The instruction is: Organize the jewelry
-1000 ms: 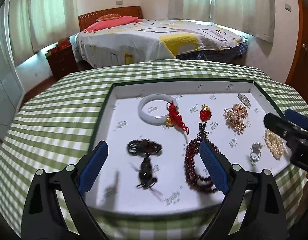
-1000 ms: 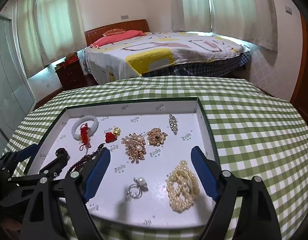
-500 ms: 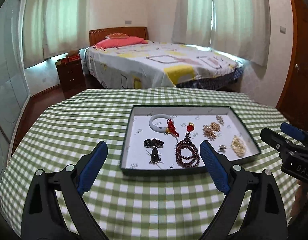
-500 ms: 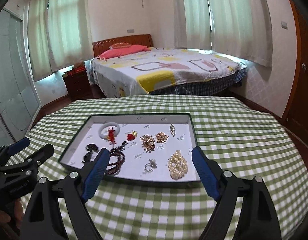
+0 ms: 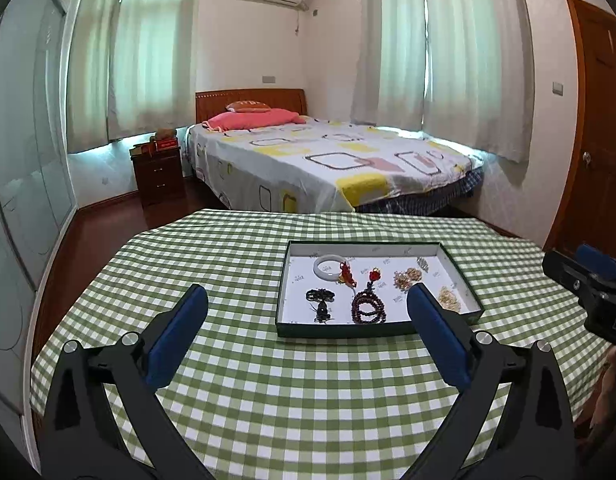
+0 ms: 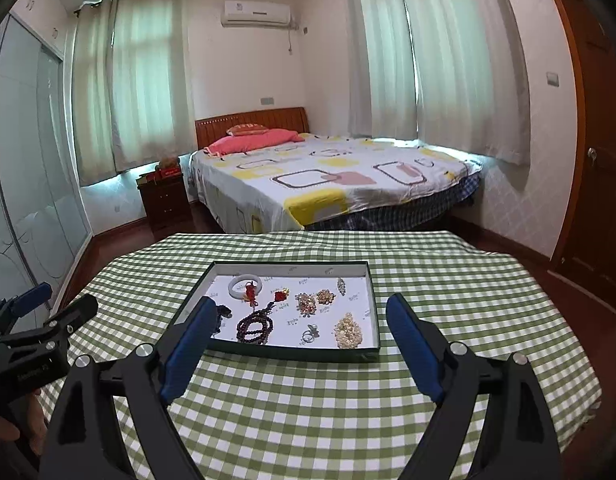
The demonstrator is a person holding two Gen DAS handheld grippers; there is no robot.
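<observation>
a shallow dark-rimmed tray point(image 6: 373, 304) holds a white bangle point(image 6: 245, 286), dark beads point(image 6: 254, 326) and gold pieces point(image 6: 348, 335).

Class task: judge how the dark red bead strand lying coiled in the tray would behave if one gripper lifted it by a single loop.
The dark red bead strand lies in loose overlapping loops, so it would probably hang limp and uncoil rather than keep its shape. Its round beads look smooth, so they may slip between the pads. Its red tassel end would likely trail across the tray.

Green-and-white checked cloth on the tabletop point(image 6: 348, 420), dark green tray point(image 6: 268, 350) with a white liner. Inside: white bangle point(image 6: 246, 285), dark red beads point(image 6: 255, 327), cream pearly cluster point(image 6: 348, 336). Both claws have blue pads point(image 5: 436, 340) on black arms.
</observation>
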